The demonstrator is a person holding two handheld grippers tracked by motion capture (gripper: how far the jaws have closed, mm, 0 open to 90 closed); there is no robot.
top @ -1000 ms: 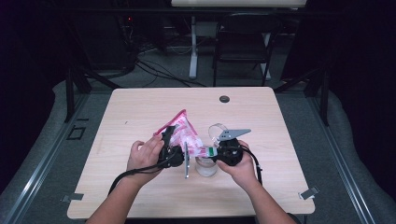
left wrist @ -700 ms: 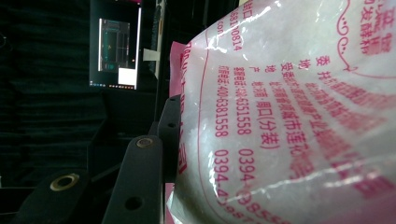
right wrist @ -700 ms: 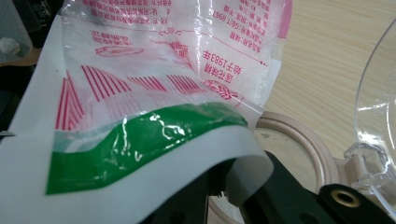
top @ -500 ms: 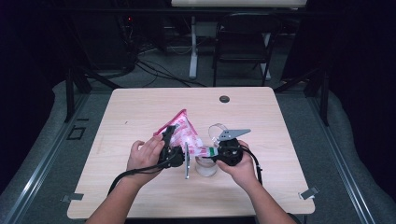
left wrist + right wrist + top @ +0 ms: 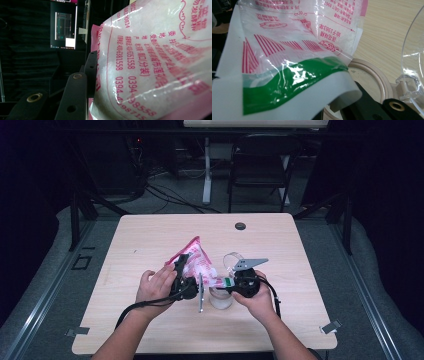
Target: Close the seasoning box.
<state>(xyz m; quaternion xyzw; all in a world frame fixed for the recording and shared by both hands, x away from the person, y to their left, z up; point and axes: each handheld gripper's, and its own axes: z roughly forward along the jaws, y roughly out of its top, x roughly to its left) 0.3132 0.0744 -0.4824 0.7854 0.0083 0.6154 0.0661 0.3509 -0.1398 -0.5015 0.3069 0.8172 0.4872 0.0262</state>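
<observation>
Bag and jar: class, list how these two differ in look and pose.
The bag is soft plastic, pink and white with red print and a green band; the jar is a rigid, round, pale container. The bag is tilted between both grippers; the jar stands upright on the table. Both sit between the person's hands.

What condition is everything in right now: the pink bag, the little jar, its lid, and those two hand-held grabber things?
Pink bag: tilted, raised, mouth over the jar.
Jar: upright on the table, open.
Clear lid: flipped up, hinged back.
Left gripper: fingers clamped on the bag's body.
Right gripper: shut on the bag's green-edged end.
</observation>
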